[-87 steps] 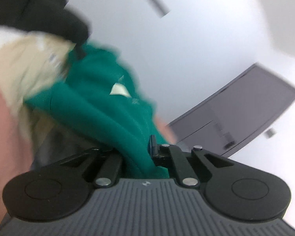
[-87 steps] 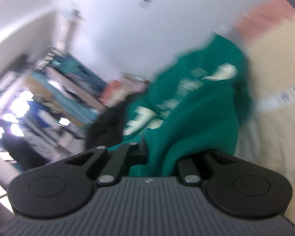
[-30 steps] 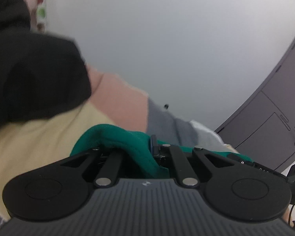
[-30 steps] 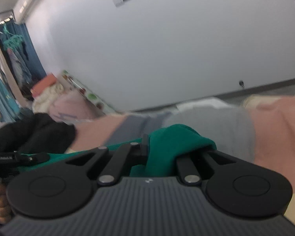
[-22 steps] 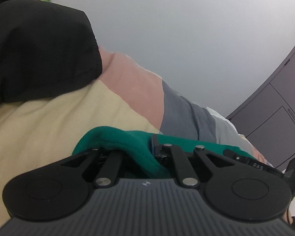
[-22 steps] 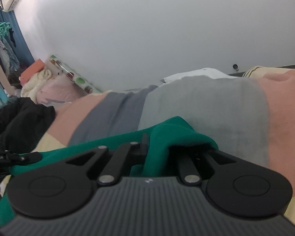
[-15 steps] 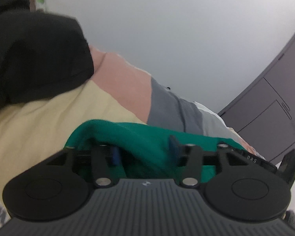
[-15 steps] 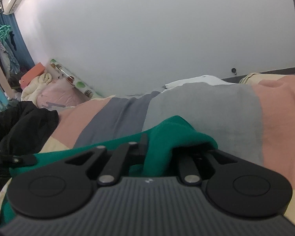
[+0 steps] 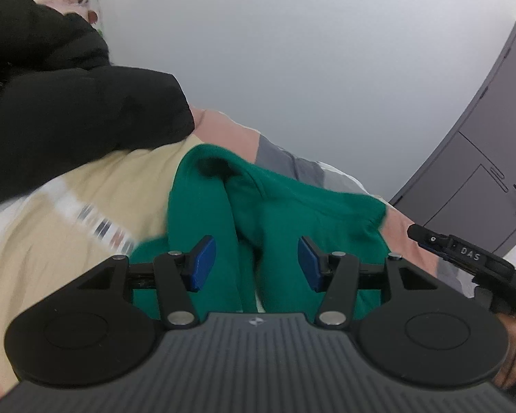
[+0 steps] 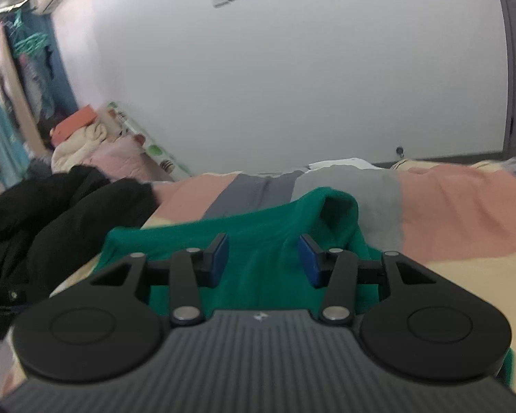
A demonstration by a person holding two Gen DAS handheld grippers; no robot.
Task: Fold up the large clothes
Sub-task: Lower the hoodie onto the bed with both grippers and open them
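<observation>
Green garment [image 9: 292, 220] sits right in front of both cameras, lying on the bed's striped cover [image 10: 464, 213].

Left hand-held gripper [image 9: 256, 266]: jaws apart, blue pads [image 9: 203, 266] clear of the cloth on both sides. Green fabric lies in the gap between them but is not pinched. Jaws opened within the last second and have since held about that width.

Right hand-held gripper [image 10: 263, 263]: jaws have just been opening, now spread with green cloth between the pads, no visible squeeze. Its tip also shows at the right edge of the left wrist view [image 9: 464, 254], beside the garment.

Garment has a raised folded ridge at the far end in both views, the rest flat toward the cameras. Left view is motion-blurred on the cover's printed band.

Next out: black jacket [image 9: 68, 110] heaped on the bed to the left of the garment, near it; whether they touch, cannot tell.

Cover stripes beyond: cream, pink, grey.

Far: pile of pale and pink bedding [image 10: 96, 151] at the wall, white wall [image 10: 292, 86], grey door [image 9: 481, 186] at the right of the left view, hanging clothes at far left of the right view, blurred.
</observation>
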